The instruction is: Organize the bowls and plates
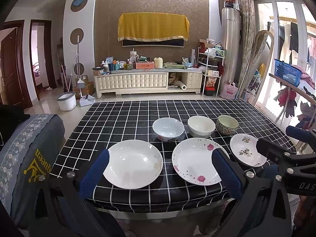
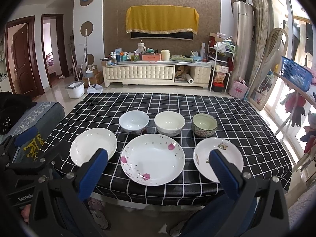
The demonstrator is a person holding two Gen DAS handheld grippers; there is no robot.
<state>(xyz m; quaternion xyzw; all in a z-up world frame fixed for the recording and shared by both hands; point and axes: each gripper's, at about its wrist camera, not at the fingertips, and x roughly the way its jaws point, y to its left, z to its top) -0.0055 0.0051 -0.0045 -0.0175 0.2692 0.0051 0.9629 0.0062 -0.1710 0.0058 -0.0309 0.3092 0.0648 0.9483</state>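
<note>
Porcelain sits in two rows mid-frame on the checked table [image 2: 237, 118] — three bowls [image 2: 169, 123] behind three plates [image 2: 153, 160]. Left gripper [image 1: 160, 167] and right gripper [image 2: 158, 165] hover spread, empty — seemingly poised for stacking.

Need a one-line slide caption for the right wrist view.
Open right gripper hovers over three plates fronting three bowls on a checked table.

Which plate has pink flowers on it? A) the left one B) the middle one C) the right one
B, the middle plate shows pink blossoms along its rim, while the left plate looks plain white and the right plate carries small darker pictures instead.
</note>
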